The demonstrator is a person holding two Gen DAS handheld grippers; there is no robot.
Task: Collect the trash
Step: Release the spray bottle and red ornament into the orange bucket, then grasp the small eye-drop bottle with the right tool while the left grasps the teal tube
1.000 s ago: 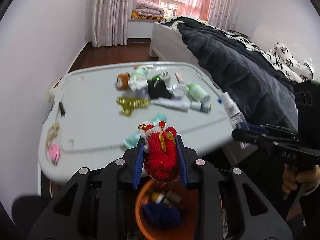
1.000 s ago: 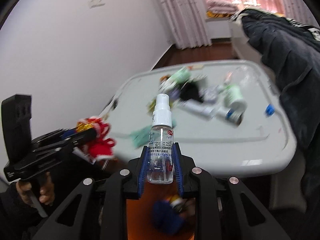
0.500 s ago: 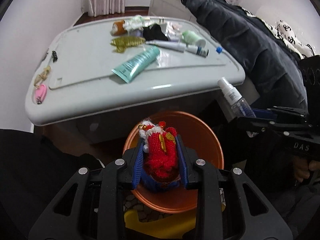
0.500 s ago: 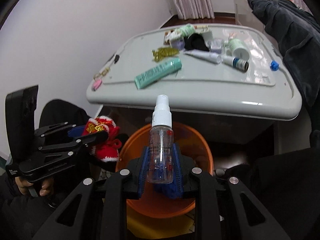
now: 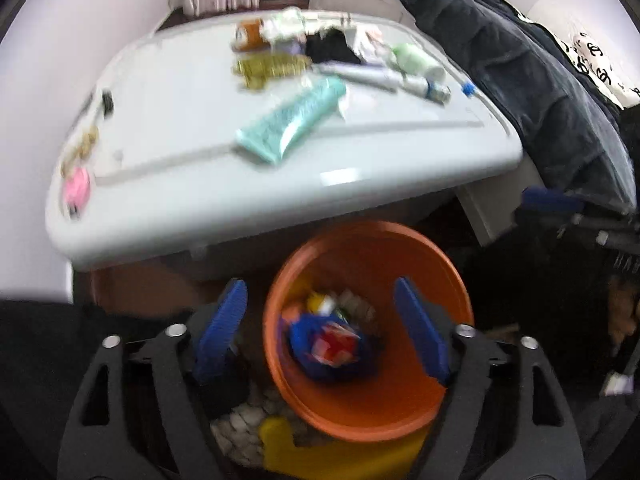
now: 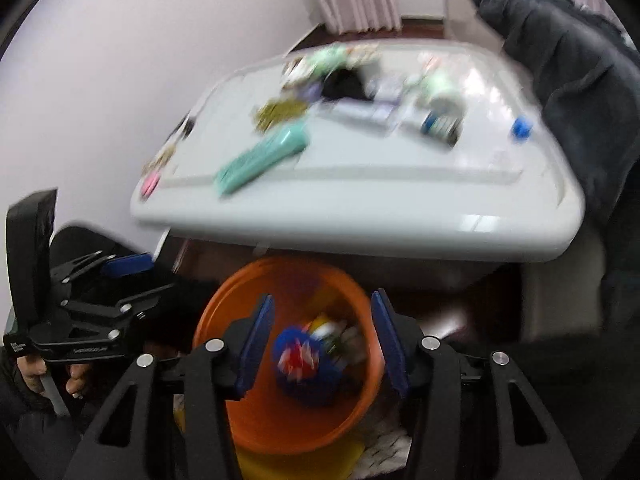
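In the left wrist view, the left hand-held gripper hangs over the orange bin at lower centre, its jaws having just been opening and now standing wide with nothing between them. A red and blue bundle lies on the bin's floor (too blurred to name).

Up the frame, the pale worktop carries the remaining trash. At far left sits a small pink item; at centre lies the teal tube, flat and slanted. It looks light, soft-walled and a little slick, so a pinch across its middle should hold better than one at the flat crimped end. Behind it is a gold ornament, probably light and snaggy, then a white tube and a pale green bottle at upper right.

In the right wrist view, the right hand-held gripper also stands over the bin, jaws parted and empty, likewise just opened.
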